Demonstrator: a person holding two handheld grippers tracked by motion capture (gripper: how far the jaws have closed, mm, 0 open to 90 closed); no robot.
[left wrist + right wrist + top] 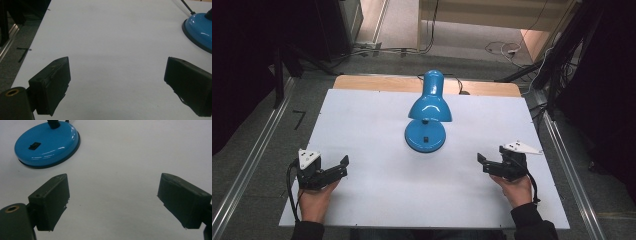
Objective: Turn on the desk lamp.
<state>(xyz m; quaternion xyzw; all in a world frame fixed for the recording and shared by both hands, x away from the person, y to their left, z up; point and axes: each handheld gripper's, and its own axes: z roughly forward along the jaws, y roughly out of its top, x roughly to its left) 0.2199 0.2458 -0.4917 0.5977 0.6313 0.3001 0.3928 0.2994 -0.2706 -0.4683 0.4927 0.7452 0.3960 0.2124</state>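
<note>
A glossy blue desk lamp (427,110) stands at the middle of the white table (372,200), its shade tipped over a round base (425,136) that carries a black switch. My left gripper (343,167) rests low at the near left, jaws wide apart and empty. The lamp's base (200,31) shows at the upper right of the left gripper view. My right gripper (488,159) sits at the near right, also open with nothing between its jaws. In the right gripper view the base (47,143) lies at the upper left, well beyond the jaws.
The lamp's black cord (459,85) runs back over the table's wooden far edge (377,82). Metal rails (257,160) flank the table on both sides. Loose cables (499,48) lie on the floor behind.
</note>
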